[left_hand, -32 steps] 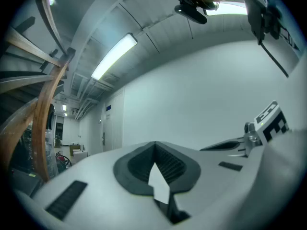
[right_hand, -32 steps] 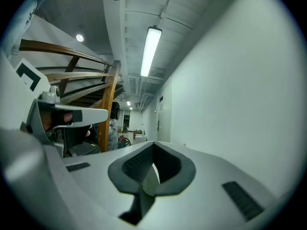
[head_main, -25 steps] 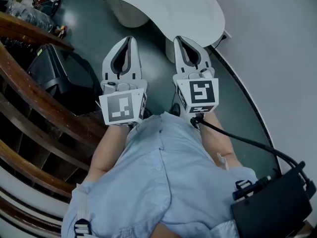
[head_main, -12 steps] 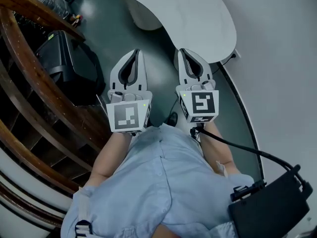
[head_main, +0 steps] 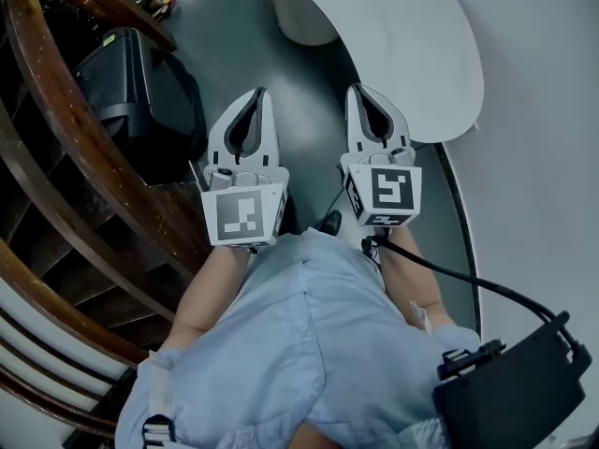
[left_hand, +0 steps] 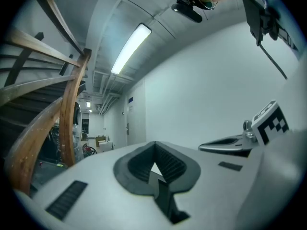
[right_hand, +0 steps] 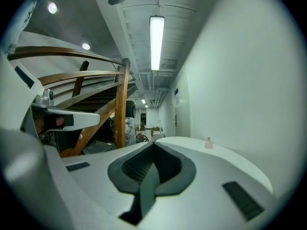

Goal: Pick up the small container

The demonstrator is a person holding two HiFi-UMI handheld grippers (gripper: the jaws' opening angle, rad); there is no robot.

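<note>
The small container (right_hand: 208,143) is a tiny pale pink bottle standing on the curved white table (right_hand: 225,162), far ahead in the right gripper view. It does not show in the head view, where the table (head_main: 412,45) lies at the top right. My left gripper (head_main: 258,94) and right gripper (head_main: 361,90) are held side by side over the dark floor, short of the table. Both have their jaws together with nothing between them. The left gripper view shows its own jaws (left_hand: 154,143) meeting, with the right gripper (left_hand: 249,138) beside them.
A curved wooden stair railing (head_main: 56,148) runs down the left. A black case (head_main: 131,73) stands on the floor beside it. The table's white pedestal (head_main: 304,21) is ahead. A black box (head_main: 515,391) with a cable hangs at my right hip. A white wall closes the right.
The table has slid toward the upper right of the head view and the railing has swung closer on the left. Both grippers stay shut and side by side.
</note>
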